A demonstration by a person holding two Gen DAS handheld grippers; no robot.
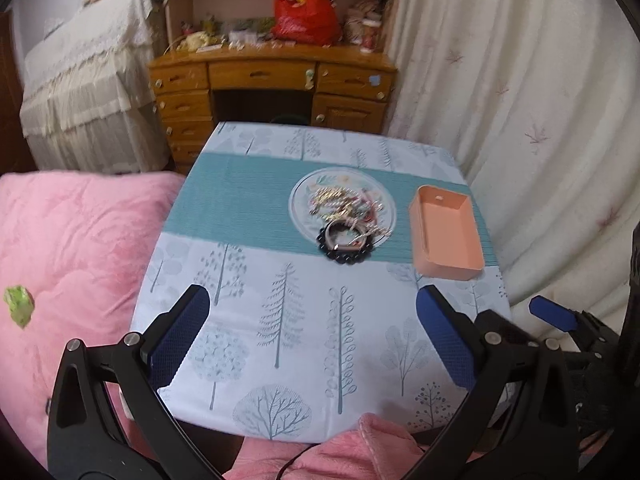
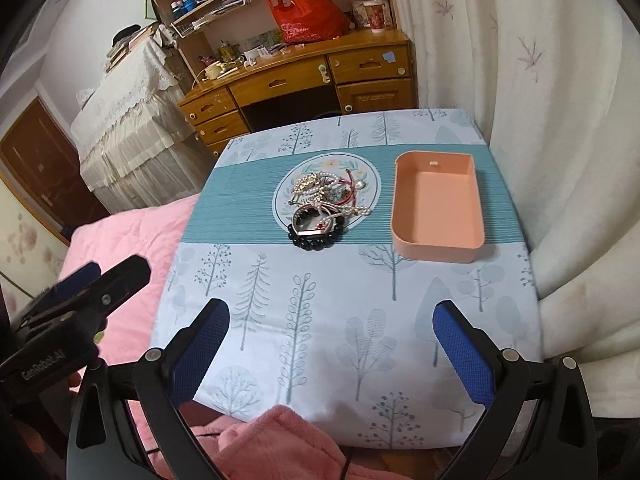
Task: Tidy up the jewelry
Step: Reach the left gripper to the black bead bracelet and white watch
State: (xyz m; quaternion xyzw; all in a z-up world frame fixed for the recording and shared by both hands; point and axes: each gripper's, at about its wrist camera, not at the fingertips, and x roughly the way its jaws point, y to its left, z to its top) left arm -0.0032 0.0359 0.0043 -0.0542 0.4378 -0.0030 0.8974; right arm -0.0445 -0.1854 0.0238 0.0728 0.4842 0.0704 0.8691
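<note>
A pile of jewelry (image 1: 346, 208) lies on a round floral plate (image 1: 302, 210) on the table's teal stripe; it also shows in the right wrist view (image 2: 326, 196). A black bead bracelet (image 1: 348, 255) hangs over the plate's near rim, seen too in the right wrist view (image 2: 316, 242). An empty peach box (image 1: 446, 234) stands to the right of the plate, also in the right wrist view (image 2: 438, 206). My left gripper (image 1: 312, 312) is open and empty above the table's near part. My right gripper (image 2: 332, 324) is open and empty, also short of the plate.
The small table (image 2: 280, 320) has a tree-print cloth. A pink quilt (image 1: 68, 248) lies to the left. White curtains (image 2: 560, 120) hang at the right. A wooden desk (image 2: 300, 80) with a red bag (image 2: 306, 12) stands behind. Pink fabric (image 2: 280, 440) lies at the near edge.
</note>
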